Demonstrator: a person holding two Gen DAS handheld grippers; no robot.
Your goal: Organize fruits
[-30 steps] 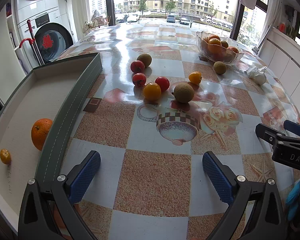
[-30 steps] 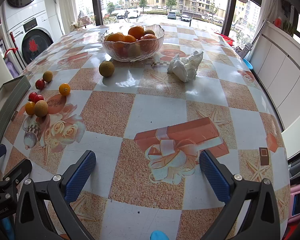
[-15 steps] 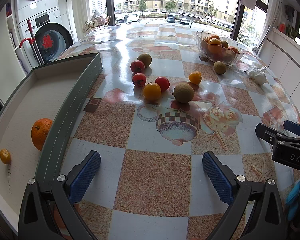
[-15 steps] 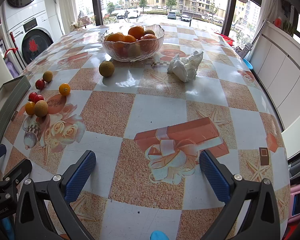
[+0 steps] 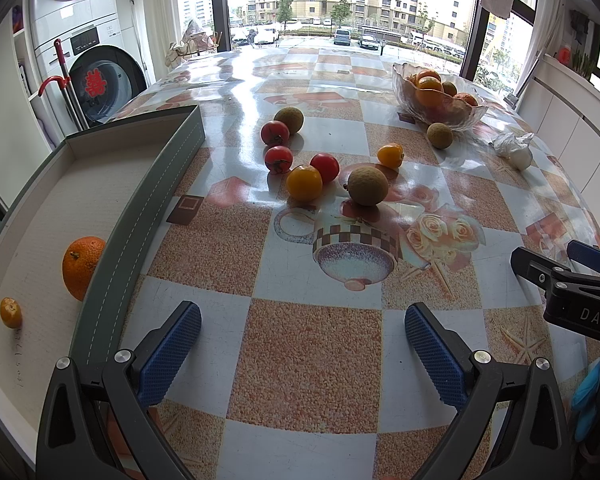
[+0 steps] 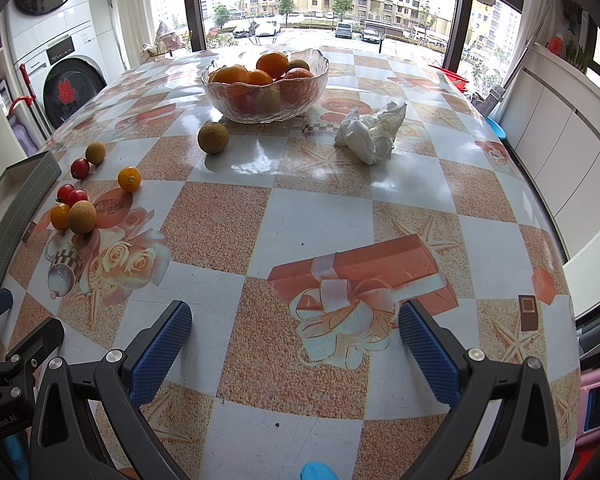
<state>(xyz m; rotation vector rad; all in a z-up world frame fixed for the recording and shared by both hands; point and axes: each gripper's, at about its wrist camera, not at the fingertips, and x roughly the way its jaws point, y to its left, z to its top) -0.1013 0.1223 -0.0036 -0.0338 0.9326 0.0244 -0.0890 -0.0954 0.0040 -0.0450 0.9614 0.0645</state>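
Loose fruit lies mid-table: red tomatoes (image 5: 278, 159), a yellow tomato (image 5: 304, 182), a brown round fruit (image 5: 367, 185) and a small orange one (image 5: 390, 155). A grey tray (image 5: 152, 196) at the left holds an orange (image 5: 80, 266) and a small kumquat (image 5: 11, 312). A glass bowl (image 6: 265, 92) of oranges stands at the far side, a brown fruit (image 6: 213, 138) in front of it. My left gripper (image 5: 302, 334) is open above bare tablecloth, short of the fruit cluster. My right gripper (image 6: 295, 330) is open too, holding nothing, near the table's front edge.
A crumpled white tissue (image 6: 370, 134) lies right of the bowl. The right gripper's body (image 5: 568, 288) shows at the right of the left wrist view. A washing machine (image 5: 96, 80) stands beyond the table's left side, white cabinets (image 6: 568, 140) along the right.
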